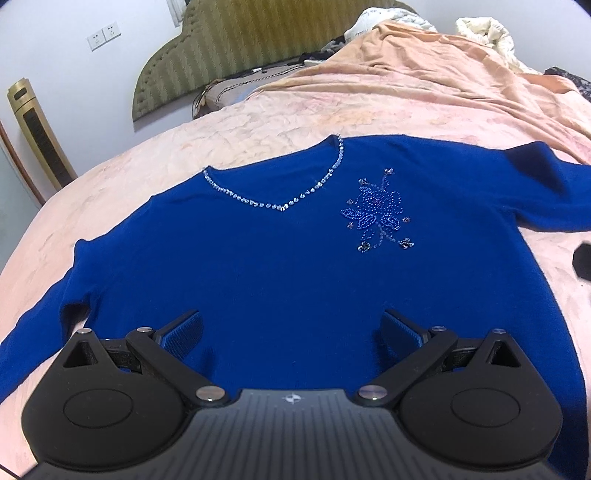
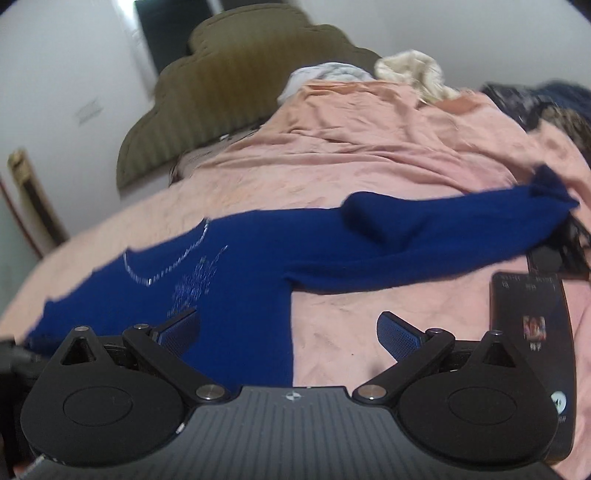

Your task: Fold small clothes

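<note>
A royal blue sweater [image 1: 280, 251] lies flat, front up, on the pink bed cover [image 1: 155, 155]. It has a rhinestone V-neck [image 1: 280, 205] and a beaded flower [image 1: 378, 212] on the chest. My left gripper [image 1: 291, 332] is open and empty, hovering over the sweater's lower body. In the right wrist view the sweater [image 2: 236, 280] spreads left, and its sleeve [image 2: 443, 236] stretches out to the right. My right gripper [image 2: 288, 332] is open and empty over the sweater's side edge, below the armpit.
A black phone [image 2: 528, 347] lies on the cover at the right, close to my right gripper. Rumpled orange-pink bedding [image 1: 424, 74] and a white blanket [image 1: 487, 33] pile at the back. A green headboard [image 1: 229, 48] and a gold tower fan [image 1: 40, 129] stand beyond the bed.
</note>
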The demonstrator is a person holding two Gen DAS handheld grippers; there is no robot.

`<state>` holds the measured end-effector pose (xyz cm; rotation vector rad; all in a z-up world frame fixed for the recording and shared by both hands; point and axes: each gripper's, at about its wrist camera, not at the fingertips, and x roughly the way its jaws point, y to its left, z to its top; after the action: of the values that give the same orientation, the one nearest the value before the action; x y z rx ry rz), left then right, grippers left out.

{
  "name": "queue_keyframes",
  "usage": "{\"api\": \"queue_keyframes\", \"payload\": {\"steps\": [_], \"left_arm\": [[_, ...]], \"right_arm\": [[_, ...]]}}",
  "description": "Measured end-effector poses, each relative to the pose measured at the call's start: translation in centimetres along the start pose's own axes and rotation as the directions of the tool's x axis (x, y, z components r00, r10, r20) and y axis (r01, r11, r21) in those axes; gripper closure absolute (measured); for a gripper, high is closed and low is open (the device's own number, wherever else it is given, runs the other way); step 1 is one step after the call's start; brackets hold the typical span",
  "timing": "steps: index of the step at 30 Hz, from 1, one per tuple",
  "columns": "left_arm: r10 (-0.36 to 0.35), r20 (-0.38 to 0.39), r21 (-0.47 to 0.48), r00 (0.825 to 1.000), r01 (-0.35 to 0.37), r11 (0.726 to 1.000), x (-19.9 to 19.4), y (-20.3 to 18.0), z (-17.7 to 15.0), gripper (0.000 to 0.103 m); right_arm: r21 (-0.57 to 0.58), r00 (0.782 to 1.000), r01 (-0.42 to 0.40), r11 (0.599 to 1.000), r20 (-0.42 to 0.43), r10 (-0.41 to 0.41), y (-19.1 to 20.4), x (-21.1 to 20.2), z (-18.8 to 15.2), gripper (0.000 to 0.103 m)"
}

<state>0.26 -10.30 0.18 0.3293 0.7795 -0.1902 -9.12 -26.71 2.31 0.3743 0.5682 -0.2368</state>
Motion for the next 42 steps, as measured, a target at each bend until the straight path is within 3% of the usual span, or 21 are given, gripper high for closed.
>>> {"api": "queue_keyframes", "payload": {"steps": [3, 7, 11, 15, 20, 24, 29, 34, 38, 40, 42], "left_arm": [[-0.004, -0.011, -0.010, 1.000, 0.004, 1.000, 0.2, 0.0, 0.1, 0.000], [-0.007, -0.016, -0.020, 1.000, 0.007, 1.000, 0.2, -0.3, 0.2, 0.000], [-0.008, -0.017, -0.016, 1.000, 0.008, 1.000, 0.2, -0.7, 0.3, 0.000], [-0.014, -0.014, -0.007, 1.000, 0.014, 1.000, 0.4, -1.2, 0.4, 0.000], [-0.021, 0.003, 0.007, 1.000, 0.021, 1.000, 0.4, -1.6, 0.6, 0.000], [-0.041, 0.034, 0.012, 0.999, 0.040, 0.999, 0.0, -1.7, 0.7, 0.000], [-0.058, 0.041, 0.045, 0.997, 0.057, 0.997, 0.1, -2.0, 0.7, 0.000], [-0.061, 0.042, 0.052, 0.997, 0.059, 0.997, 0.4, -1.9, 0.9, 0.000], [-0.065, 0.027, 0.037, 0.998, 0.064, 0.997, 0.9, -1.7, 1.1, 0.000], [-0.069, 0.021, 0.031, 0.997, 0.068, 0.997, 1.0, -1.7, 1.2, 0.000], [-0.070, 0.016, 0.034, 0.997, 0.070, 0.997, 1.0, -1.7, 1.2, 0.000]], "right_arm": [[-0.098, 0.999, 0.029, 0.995, -0.017, -0.031, 1.5, -0.2, 0.2, 0.000], [-0.213, 0.998, 0.060, 0.975, 0.023, -0.056, 2.3, -1.1, 0.1, 0.000], [-0.222, 0.997, 0.070, 0.972, 0.036, -0.063, 1.8, -1.6, 0.4, 0.000], [-0.154, 0.998, 0.059, 0.986, 0.037, -0.054, 0.2, -1.8, 1.0, 0.000], [-0.022, 1.000, -0.028, 0.999, 0.000, 0.028, -1.7, -1.2, 1.4, 0.000], [0.022, 0.998, -0.048, 0.999, -0.027, 0.049, -2.1, -0.5, 1.3, 0.000], [0.084, 0.999, -0.011, 0.996, -0.032, 0.014, -4.2, -0.1, 2.3, 0.000], [0.265, 0.997, 0.053, 0.963, 0.037, -0.065, -10.9, -0.4, 4.9, 0.000], [0.219, 0.962, 0.217, 0.951, 0.119, -0.247, -15.2, -1.7, 7.6, 0.004], [0.105, 0.919, 0.360, 0.927, 0.130, -0.372, -16.3, -1.4, 9.0, 0.004], [-0.038, 0.870, 0.484, 0.874, 0.128, -0.476, -16.9, -0.1, 9.8, 0.010]]}}
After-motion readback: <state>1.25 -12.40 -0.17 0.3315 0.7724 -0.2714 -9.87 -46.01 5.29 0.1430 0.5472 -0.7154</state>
